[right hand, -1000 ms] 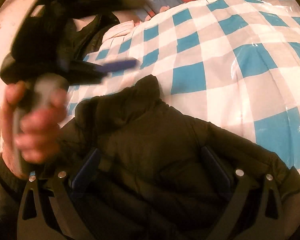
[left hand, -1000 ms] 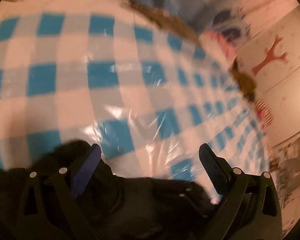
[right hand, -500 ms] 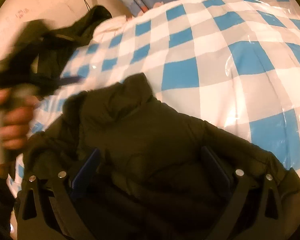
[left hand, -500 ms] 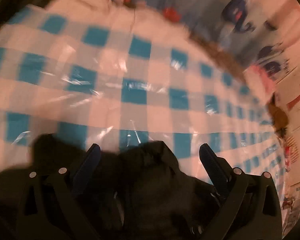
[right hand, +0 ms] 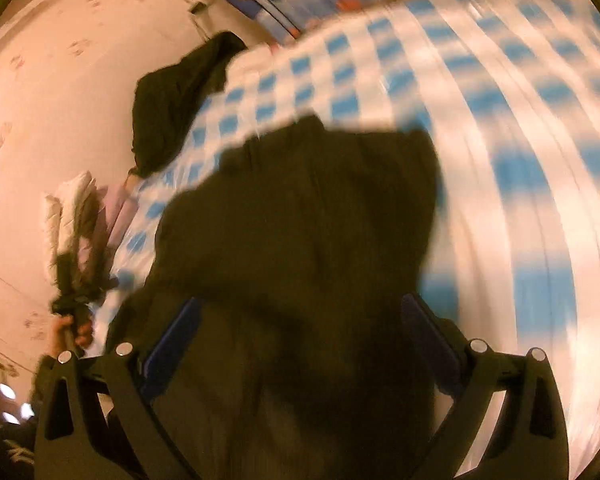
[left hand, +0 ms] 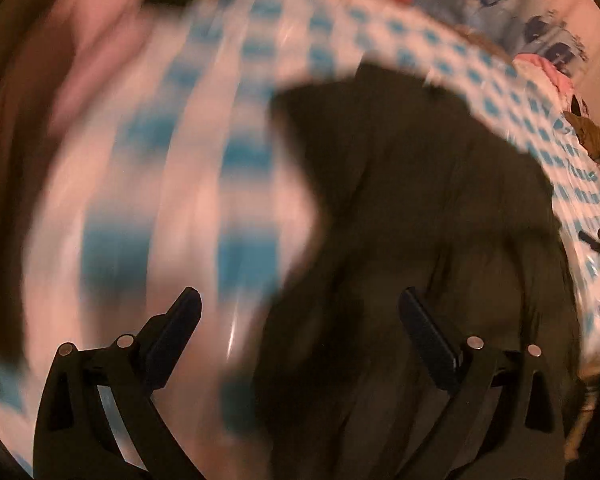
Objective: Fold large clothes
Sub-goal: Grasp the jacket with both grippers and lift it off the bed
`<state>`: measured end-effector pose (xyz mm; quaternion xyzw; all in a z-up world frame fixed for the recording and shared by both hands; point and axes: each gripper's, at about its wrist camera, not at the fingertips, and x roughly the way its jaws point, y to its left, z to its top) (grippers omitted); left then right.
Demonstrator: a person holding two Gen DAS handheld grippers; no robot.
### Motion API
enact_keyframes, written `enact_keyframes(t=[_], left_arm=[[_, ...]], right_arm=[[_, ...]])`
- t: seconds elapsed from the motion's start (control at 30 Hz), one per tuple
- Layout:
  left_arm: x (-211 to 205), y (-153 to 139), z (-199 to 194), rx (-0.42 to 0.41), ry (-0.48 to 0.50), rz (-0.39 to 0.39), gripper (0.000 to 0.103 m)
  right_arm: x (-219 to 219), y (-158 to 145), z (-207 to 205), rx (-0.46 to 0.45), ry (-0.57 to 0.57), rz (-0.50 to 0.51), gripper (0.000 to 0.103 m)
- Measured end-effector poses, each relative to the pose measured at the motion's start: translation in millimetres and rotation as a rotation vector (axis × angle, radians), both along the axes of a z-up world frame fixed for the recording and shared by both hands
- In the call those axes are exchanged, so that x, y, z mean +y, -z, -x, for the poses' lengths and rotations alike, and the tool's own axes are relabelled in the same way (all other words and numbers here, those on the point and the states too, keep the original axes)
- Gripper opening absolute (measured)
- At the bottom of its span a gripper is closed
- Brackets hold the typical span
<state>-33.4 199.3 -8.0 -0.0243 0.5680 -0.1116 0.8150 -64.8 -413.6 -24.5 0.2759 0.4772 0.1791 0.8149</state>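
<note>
A large dark puffy jacket (left hand: 420, 200) lies spread on a bed with a blue-and-white checked cover (left hand: 228, 160). My left gripper (left hand: 300, 312) hovers open over the jacket's left edge. Its right finger (left hand: 424, 332) is above the cloth and its left finger is above the cover. In the right wrist view the jacket (right hand: 300, 220) fills the middle. My right gripper (right hand: 300, 312) stands open low over it, nothing pinched. The left gripper (right hand: 74, 284) shows small and blurred at the left, held by a hand. Both views are motion-blurred.
A second dark garment (right hand: 180, 92) hangs over the bed's far left corner by the pale wall (right hand: 60, 80). Pale folded bedding (right hand: 72, 204) lies at the bed's left side. Printed blue fabric (left hand: 512, 12) and pink cloth (left hand: 548, 68) sit beyond the far edge.
Both grippers have swung fast and pulled back higher, so more of the jacket shows. The left gripper moved from close by the right camera out to the jacket's left side.
</note>
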Motion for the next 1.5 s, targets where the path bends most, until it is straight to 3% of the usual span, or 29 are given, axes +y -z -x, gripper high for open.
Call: enact_keyframes(t=[0.1,0.2,0.3,0.47,0.53,0.63,0.67,0.83,0.97,1.07,1.2,1.33,1.37,1.4,1.43,1.47,1.5], left_arm=[[25.7,38.1,32.2,0.152,0.002,0.157,0.095],[27.6,55.1,56.5,0.206,0.035,0.263,0.095],[16.5,60.9,79.1,0.241,0.106,0.318,0.095],[-13.8,63.9,113.1,0.242,0.242,0.213,0.095],[-9.6,61.7,117.8,0.231,0.231,0.244,0.095],[-2.2,50.3,119.1,0.195,0.203,0.364,0.095],[-0.8,47.6,120.5,0.183,0.199,0.372,0.095],[7.7,62.2,123.1,0.219,0.133,0.335,0.095],[-2.3,64.9,125.4,0.212,0.126,0.299,0.095],[-11.0,67.6,131.2,0.202,0.145,0.266,0.095],[-2.9,65.1,134.1,0.185,0.122,0.296,0.095],[-3.1,71.8,135.2,0.193,0.116,0.272,0.095],[-5.8,72.1,135.6,0.191,0.114,0.258,0.094],[-9.2,71.3,136.2,0.185,0.111,0.241,0.083],[-12.3,70.0,136.7,0.181,0.112,0.220,0.071],[-14.1,67.5,136.9,0.185,0.117,0.226,0.051],[-14.4,61.8,137.2,0.182,0.118,0.257,0.034]], right_arm=[[-6.1,24.6,35.6,0.084,0.013,-0.074,0.096],[-2.5,43.9,57.5,0.162,0.014,-0.155,0.096],[6.5,52.7,76.5,0.207,0.000,-0.177,0.096],[12.1,45.1,102.4,0.229,-0.032,-0.241,0.096],[10.6,40.1,118.1,0.233,-0.043,-0.280,0.096],[3.3,31.5,140.1,0.252,-0.033,-0.221,0.096],[2.6,31.5,145.7,0.263,-0.034,-0.207,0.096],[27.5,59.3,178.7,0.402,-0.156,-0.323,0.096],[52.2,73.4,182.3,0.401,-0.172,-0.357,0.097],[57.9,77.6,180.5,0.396,-0.143,-0.327,0.097],[62.2,71.0,188.3,0.381,-0.144,-0.262,0.097],[61.9,77.7,190.6,0.384,-0.097,-0.294,0.097],[63.5,76.2,189.8,0.368,-0.088,-0.299,0.094],[64.9,71.0,189.0,0.333,-0.083,-0.299,0.088],[64.5,65.5,188.4,0.305,-0.072,-0.302,0.044],[64.2,59.7,186.4,0.274,-0.056,-0.328,0.016],[64.2,54.4,184.1,0.245,-0.053,-0.342,0.016]])
